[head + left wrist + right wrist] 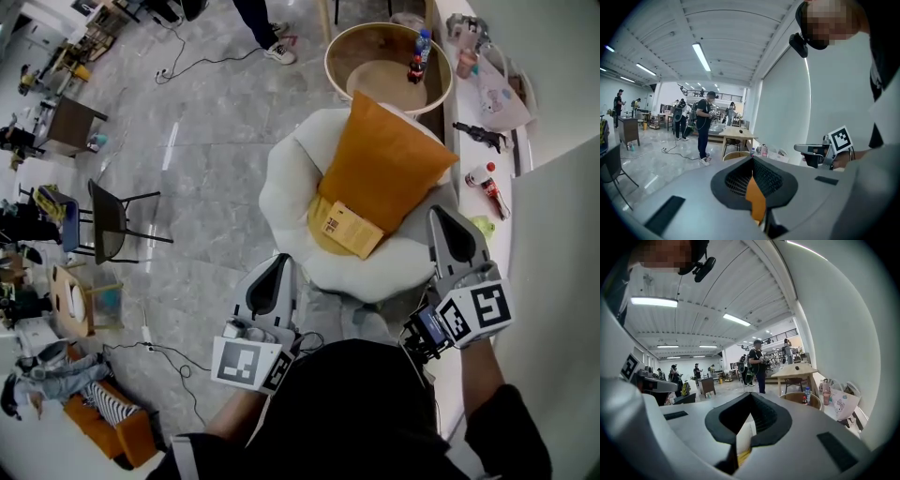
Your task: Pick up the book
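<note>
A yellow book (352,228) lies flat on a white fluffy armchair (286,192), its far edge tucked under an orange pillow (384,164). My left gripper (280,261) hovers at the chair's near left edge, short of the book, its jaws together and nothing in them. My right gripper (441,216) is at the chair's near right side, beside the pillow, shut and holding nothing too. In the left gripper view the closed left gripper (752,160) shows a strip of orange below its tips. Under the closed right gripper (751,394), white cushion and a bit of yellow show.
Behind the armchair stands a round wooden table (339,42) carrying bottles (418,54). Along the right runs a white ledge (469,141) with a red bottle (485,180) and a bag (502,94). A black chair (111,220) stands at left, with cables on the floor.
</note>
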Tool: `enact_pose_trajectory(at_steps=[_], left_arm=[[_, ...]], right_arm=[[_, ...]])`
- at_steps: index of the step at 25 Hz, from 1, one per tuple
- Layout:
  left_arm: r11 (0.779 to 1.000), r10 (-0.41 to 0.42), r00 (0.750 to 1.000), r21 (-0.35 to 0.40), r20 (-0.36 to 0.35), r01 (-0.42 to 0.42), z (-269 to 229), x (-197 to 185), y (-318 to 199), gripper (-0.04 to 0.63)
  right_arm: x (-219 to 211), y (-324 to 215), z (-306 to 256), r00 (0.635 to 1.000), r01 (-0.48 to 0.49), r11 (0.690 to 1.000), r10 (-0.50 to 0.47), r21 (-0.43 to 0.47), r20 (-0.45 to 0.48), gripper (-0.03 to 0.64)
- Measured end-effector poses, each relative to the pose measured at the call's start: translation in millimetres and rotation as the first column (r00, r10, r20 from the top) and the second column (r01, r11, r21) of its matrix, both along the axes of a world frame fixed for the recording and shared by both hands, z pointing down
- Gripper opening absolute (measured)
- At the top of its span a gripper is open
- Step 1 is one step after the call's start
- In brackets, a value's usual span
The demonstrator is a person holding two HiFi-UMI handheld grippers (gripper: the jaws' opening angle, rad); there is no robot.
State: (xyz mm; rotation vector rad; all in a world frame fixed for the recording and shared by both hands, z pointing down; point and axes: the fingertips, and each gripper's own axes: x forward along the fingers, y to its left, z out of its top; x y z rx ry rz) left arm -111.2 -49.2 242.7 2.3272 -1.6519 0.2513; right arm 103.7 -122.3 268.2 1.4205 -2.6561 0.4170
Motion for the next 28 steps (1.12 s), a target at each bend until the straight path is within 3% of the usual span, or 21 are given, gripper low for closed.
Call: enact_pose_trajectory(at_steps=[10,16,23,28], left_arm=[[0.997,0.026,0.999,-0.069,-0.024,-0.027,57,-21,-25,0.012],[0.99,0.063,0.997,-0.125,-0.052,-0.069,123,-20,-44,0.012],[0.968,0.136,0.988,-0.2,-0.073,-0.148,212,-15,-69,0.012],[0.95,0.203,0.978,-0.234,-0.042,-0.207,268,-17,-86,0.012]], right_arm=[[-32,-18,52,0.989,0.099,0.992,-0.107,-0.08,-0.105,0.011],[-55,-22,123,0.965,0.21,0.96,-0.234,-0.185,-0.12,0.011],[-58,-32,234,0.959,0.206,0.928,-0.254,-0.311,-0.125,0.012],[-56,-40,302,0.965,0.168,0.914,-0.229,-0.371,-0.128,0.015]])
